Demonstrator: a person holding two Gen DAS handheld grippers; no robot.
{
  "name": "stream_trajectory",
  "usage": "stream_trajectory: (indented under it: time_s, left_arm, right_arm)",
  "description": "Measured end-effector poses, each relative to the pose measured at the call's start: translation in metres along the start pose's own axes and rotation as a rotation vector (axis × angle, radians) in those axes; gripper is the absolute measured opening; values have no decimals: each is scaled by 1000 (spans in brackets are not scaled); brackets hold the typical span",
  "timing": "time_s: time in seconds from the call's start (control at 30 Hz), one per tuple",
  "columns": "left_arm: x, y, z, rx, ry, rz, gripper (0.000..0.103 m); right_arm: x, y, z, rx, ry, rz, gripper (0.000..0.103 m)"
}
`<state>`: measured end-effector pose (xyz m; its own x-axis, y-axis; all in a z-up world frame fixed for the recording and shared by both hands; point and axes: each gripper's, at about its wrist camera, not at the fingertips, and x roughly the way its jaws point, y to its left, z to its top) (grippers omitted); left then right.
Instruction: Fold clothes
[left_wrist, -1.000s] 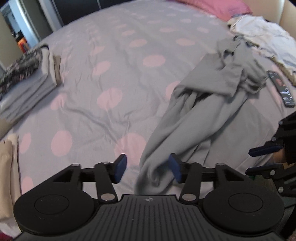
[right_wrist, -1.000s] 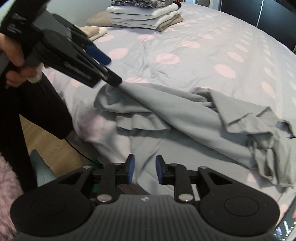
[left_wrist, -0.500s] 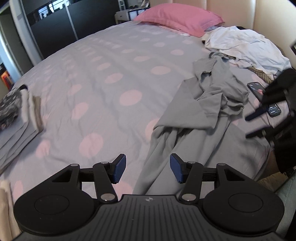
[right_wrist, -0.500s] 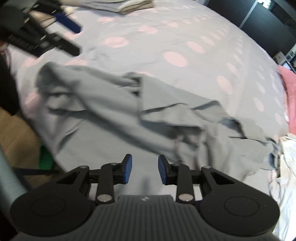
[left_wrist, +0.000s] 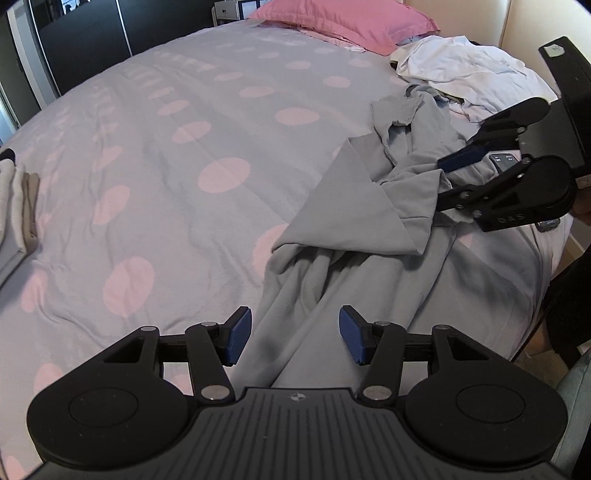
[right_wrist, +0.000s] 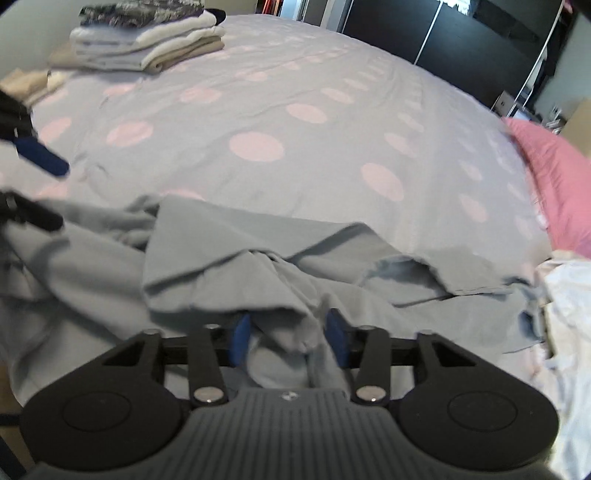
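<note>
A grey garment (left_wrist: 354, 218) lies crumpled near the edge of the bed with the dotted cover (left_wrist: 192, 155). One long part of it runs towards my left gripper (left_wrist: 295, 338), which hangs open just above that part, its blue pads either side of it and not touching. My right gripper (right_wrist: 288, 339) is low over the bunched end of the garment (right_wrist: 236, 254). A raised fold of cloth sits between its blue pads, which stand apart and do not visibly press on it. The left wrist view shows the right gripper (left_wrist: 441, 179) from the side, its fingers straddling the cloth's edge.
A stack of folded clothes (right_wrist: 147, 40) sits at the far corner of the bed. A pink pillow (left_wrist: 343, 22) and a loose white pile of clothes (left_wrist: 469, 70) lie near the headboard. A dark phone (left_wrist: 506, 162) rests beside the garment, and the bed edge drops off to the right.
My right gripper has travelled along the garment to its bunched end, and a fold now lies between its pads. My left gripper has pulled back from the cloth and stays open.
</note>
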<state>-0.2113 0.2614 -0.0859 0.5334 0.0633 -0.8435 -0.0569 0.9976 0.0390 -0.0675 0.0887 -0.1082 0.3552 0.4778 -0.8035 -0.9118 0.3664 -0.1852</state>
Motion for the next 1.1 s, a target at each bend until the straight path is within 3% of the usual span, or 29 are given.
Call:
stream_trajectory:
  time_s: [0.03,0.07,0.27,0.43,0.53,0.77,0.9,1.0,1.1]
  left_arm:
    - [2,-1,1,-2,0,-6,51]
    - [2,-3,2,3,-3,-10,51]
    - [1,-15,3,56,-15,-20,51]
    - [-2,-25,-2,115,-18,-40,51]
    - [-4,-35,-5,165,-21,-45,51]
    - [-4,-51,-14,244,-8,-56,52]
    - [-4,-57,-17,263,-14,-48,52]
    - [-3,-58,-17,266,-19,-49,52]
    - [-1,-60,-17,272,-17,-43,52]
  right_arm:
    - [2,1,2,7,5,12,17]
    - [3,1,4,13,9,24,9]
    - [-14,33,4,13,-27,175,5]
    - [-34,73,0,-36,-61,286,5]
    - [-42,91,-4,-99,-78,298,5]
    - [-44,90,-8,-63,-67,295,6]
    - [-45,87,-12,-82,-56,272,15]
    - [-44,90,-16,-137,-47,230,29]
    - [-42,91,-18,-164,-46,192,31]
